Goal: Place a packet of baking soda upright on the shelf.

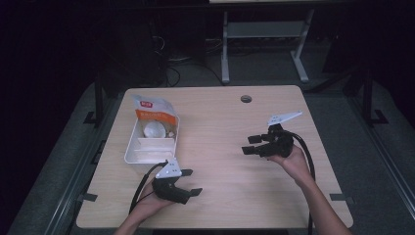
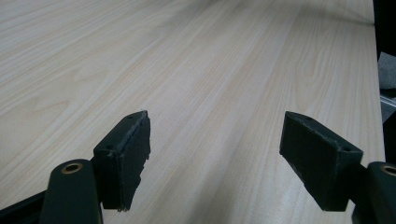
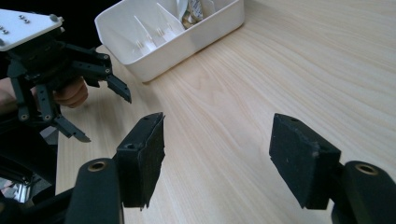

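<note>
My left gripper rests near the table's front edge, left of centre, held in a hand, its jaws open and empty over bare wood. At the right side of the table my right gripper points left, also held in a hand. Its jaws stand wide open with nothing between them. The right gripper view looks across the wood to the left gripper and a white divided tray behind it. That tray sits at the left of the table, just beyond the left gripper.
An orange-and-white bag stands in the tray's far end, with a round white item next to it. A cable hole lies near the table's far edge. Light wood spreads between the two grippers.
</note>
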A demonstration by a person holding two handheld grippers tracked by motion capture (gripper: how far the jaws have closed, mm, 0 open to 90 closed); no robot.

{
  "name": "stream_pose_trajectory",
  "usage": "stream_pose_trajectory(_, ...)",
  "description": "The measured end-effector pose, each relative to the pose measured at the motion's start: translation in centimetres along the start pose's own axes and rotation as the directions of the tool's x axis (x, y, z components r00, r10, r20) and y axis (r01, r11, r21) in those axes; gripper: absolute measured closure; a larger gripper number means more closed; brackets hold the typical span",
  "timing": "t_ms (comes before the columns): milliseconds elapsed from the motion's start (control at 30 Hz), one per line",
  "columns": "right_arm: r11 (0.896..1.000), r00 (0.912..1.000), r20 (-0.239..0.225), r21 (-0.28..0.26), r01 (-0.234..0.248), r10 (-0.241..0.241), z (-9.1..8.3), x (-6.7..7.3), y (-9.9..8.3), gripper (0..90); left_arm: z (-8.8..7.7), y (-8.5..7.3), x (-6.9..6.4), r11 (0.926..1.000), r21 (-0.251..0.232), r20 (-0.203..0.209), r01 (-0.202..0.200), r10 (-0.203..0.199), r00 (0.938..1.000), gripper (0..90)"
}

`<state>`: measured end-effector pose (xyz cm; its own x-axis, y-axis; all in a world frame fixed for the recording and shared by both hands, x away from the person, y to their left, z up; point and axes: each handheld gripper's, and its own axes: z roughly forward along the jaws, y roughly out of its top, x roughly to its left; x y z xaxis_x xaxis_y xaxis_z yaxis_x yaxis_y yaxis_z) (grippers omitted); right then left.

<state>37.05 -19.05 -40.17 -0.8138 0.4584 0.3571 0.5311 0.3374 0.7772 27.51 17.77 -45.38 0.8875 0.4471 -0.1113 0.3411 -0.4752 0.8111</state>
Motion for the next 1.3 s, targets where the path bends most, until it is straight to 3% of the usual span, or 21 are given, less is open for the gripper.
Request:
stream_pose_trajectory(500, 0.999, 0.9993, 0.001, 0.001, -0.036, 0.036, -1.4, 0.1, -3.1, 33.4, 0.0, 0.0, 0.1, 1.0, -0.005, -0.002, 0.008, -0.008, 1.0, 24.2)
stream_pose_trajectory(1167, 0.995, 0.9937, 0.042, -0.007, -0.104, 0.104, -4.3, 0.5, -9.1, 31.8, 0.0, 0.0, 0.4, 0.9998, -0.007, -0.007, 0.02, -0.02, 0.9998, 24.2)
stream_pose_trajectory(1300, 0.995, 0.9936, 0.062, -0.013, -0.094, 0.095, -4.8, 0.9, -9.8, 30.9, 0.0, 0.0, 0.3, 0.9998, -0.007, -0.003, 0.018, -0.018, 0.9998, 24.2)
